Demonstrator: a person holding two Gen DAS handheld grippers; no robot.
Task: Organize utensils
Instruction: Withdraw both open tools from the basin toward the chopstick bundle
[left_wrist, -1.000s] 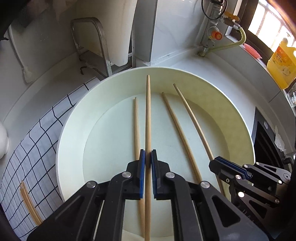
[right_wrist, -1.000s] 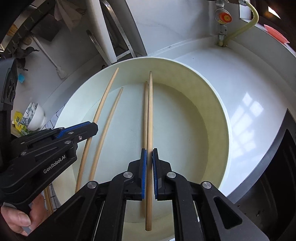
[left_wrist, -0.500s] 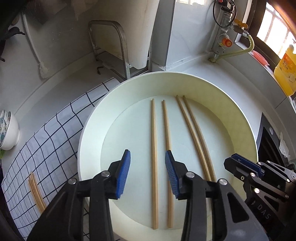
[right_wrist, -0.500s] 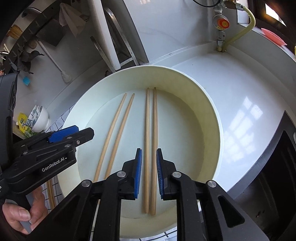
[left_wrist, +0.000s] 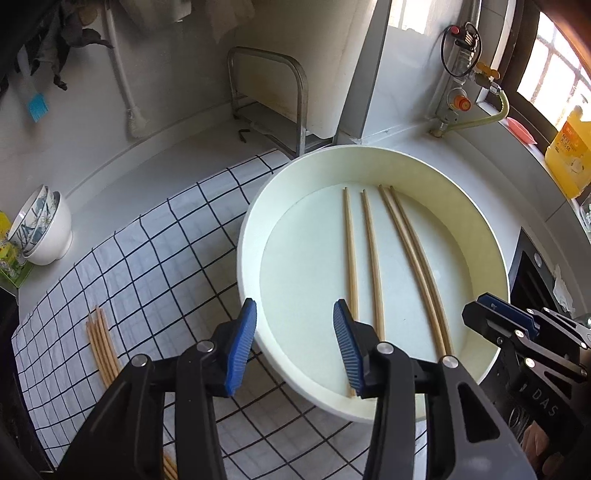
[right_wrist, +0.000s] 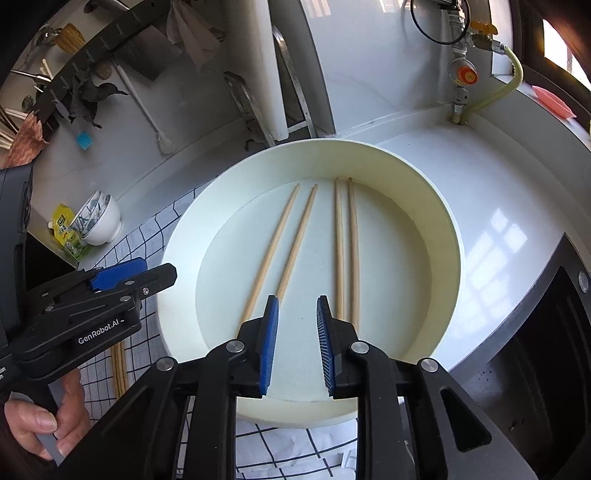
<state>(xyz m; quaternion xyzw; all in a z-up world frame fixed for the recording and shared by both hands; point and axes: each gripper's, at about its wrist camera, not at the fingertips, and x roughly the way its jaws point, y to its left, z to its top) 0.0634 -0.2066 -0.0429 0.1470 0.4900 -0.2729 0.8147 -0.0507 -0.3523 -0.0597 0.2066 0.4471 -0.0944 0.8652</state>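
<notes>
My left hand-held gripper (left_wrist: 294, 334) hangs released, jaws spread wide and holding nothing, straddling the near-left rim of the round cream basin (left_wrist: 476, 218). My right hand-held gripper (right_wrist: 296, 332) is also released, jaws parted a little less, empty, poised over the basin's near rim.

Four chopsticks lie flat on the basin floor as two pairs, each stick's long axis running from the near rim toward the far wall, roughly in line with my fingers. The left pair (left_wrist: 364, 258) has a gap between its sticks; its near ends reach down beside my left gripper's right finger. The right pair (right_wrist: 346, 243) lies almost touching, just ahead and slightly right of my right gripper.

The relation I am steering by is the loose bundle of chopsticks (left_wrist: 100, 341) on the checked cloth (left_wrist: 147, 266), near the table's left edge. It lies to the left of my left gripper and outside the basin, with its long axis also running near to far. I judge the left hand clearly nearer, so the next pickup should fall to it, swinging left and down. The sticks look thin and close together, so taking only one will need care.
</notes>
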